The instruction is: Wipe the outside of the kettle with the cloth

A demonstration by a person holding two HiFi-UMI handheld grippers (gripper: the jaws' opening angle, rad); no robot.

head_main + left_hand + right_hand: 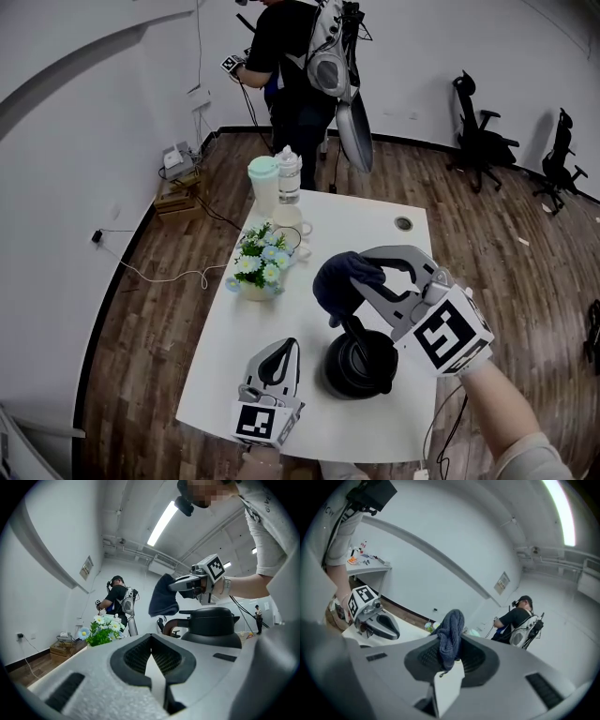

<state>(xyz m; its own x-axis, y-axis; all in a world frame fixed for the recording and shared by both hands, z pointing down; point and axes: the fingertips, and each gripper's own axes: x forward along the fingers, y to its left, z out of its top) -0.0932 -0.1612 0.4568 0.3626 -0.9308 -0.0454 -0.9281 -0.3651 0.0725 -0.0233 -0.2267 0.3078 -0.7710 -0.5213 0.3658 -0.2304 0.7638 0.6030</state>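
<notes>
Cloth of dark blue knitted fabric (339, 281) clamped in the right hand-held gripper (367, 277) over the round black kettle (361, 364).
The kettle is set on the white surface (375, 234) near its front edge, and the cloth is hung just above the curved handle, seemingly not touching it. The left hand-held gripper (283, 349) is held low just beside the kettle, its jaws brought together on nothing. A pot of white and blue flowers (258, 267) is placed farther back.
</notes>
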